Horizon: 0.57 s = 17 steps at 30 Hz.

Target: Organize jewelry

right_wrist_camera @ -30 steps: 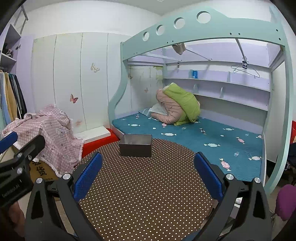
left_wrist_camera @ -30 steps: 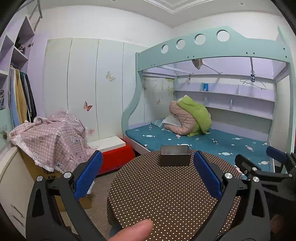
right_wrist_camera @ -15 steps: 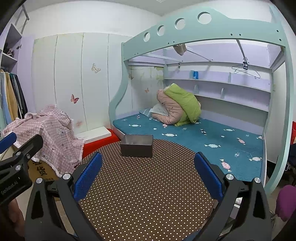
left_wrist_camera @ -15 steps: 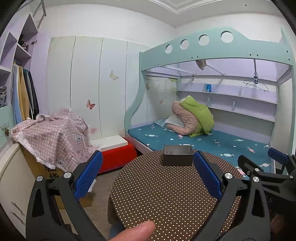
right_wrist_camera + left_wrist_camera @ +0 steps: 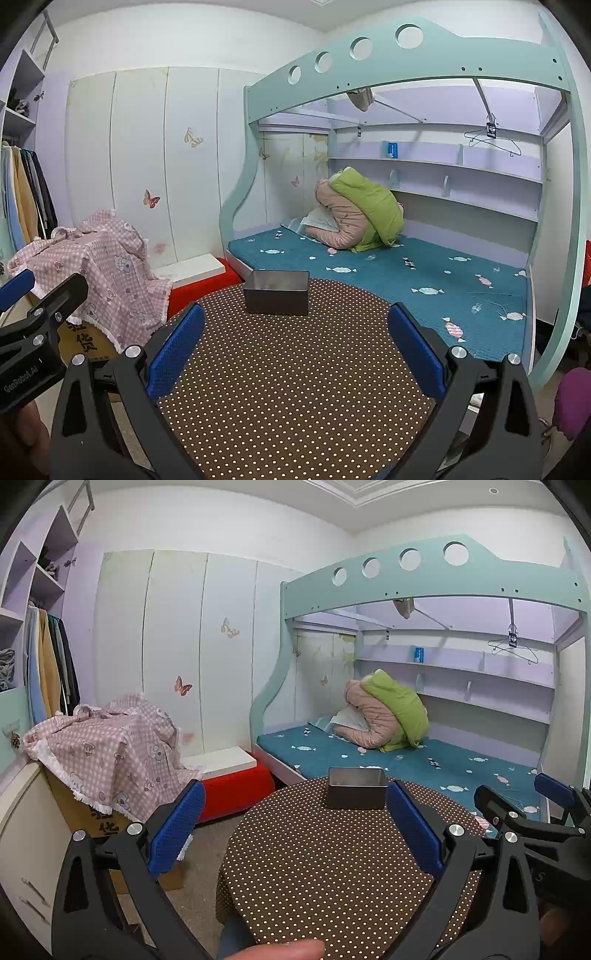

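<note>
Brown dotted cloth covers the round desk [image 5: 332, 867], and in the left wrist view the left gripper [image 5: 295, 830] hangs above its near part with blue pads spread wide and nothing between them, so it is released and empty. Straight ahead of it, beyond the fingertips and at the far edge of the desk, stands a dark open tin [image 5: 356, 788], placed, I judge, where either gripper can reach in from above. Off to its right the right gripper [image 5: 554, 805] pokes into frame at about the same height, apart from the tin. A fingertip [image 5: 280, 950] shows at the bottom edge, close under the camera. No jewelry can be seen on the cloth, and the inside of the tin is hidden from this low angle. In the right wrist view the right gripper [image 5: 295, 350] is likewise spread open and empty over the desk [image 5: 295, 387]; the tin [image 5: 276, 292] sits ahead and slightly left of its centre line, well beyond the pads. The left gripper [image 5: 33, 314] appears at its far left. Both held level and open suggests a ready stance before any pick, with the task hardly begun.
</note>
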Available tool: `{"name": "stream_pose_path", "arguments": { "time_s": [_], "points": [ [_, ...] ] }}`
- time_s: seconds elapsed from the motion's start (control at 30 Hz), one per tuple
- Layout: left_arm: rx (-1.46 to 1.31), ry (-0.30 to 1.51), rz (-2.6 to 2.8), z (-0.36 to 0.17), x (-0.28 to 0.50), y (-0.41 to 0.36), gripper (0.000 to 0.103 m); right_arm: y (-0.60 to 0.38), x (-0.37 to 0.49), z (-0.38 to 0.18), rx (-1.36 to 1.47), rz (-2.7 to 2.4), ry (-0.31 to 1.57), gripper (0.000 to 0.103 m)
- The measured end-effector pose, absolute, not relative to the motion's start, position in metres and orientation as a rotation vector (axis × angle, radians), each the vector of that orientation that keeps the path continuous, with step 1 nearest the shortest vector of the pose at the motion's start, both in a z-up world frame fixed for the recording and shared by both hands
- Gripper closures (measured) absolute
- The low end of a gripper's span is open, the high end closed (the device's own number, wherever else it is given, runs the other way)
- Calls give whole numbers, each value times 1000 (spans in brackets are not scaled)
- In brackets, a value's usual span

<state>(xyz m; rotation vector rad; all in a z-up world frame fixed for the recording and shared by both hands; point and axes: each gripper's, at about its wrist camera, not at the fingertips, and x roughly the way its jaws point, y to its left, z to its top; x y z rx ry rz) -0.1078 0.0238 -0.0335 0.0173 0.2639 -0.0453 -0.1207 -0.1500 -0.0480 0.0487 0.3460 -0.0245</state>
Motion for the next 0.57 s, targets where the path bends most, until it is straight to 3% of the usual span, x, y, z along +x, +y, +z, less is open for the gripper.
{"name": "stream_pose_path", "arguments": {
  "time_s": [0.57],
  "points": [
    [33,278,-24,-37,-106,21,5,-148,-118,-45,50,-24,353,7]
  ]
}}
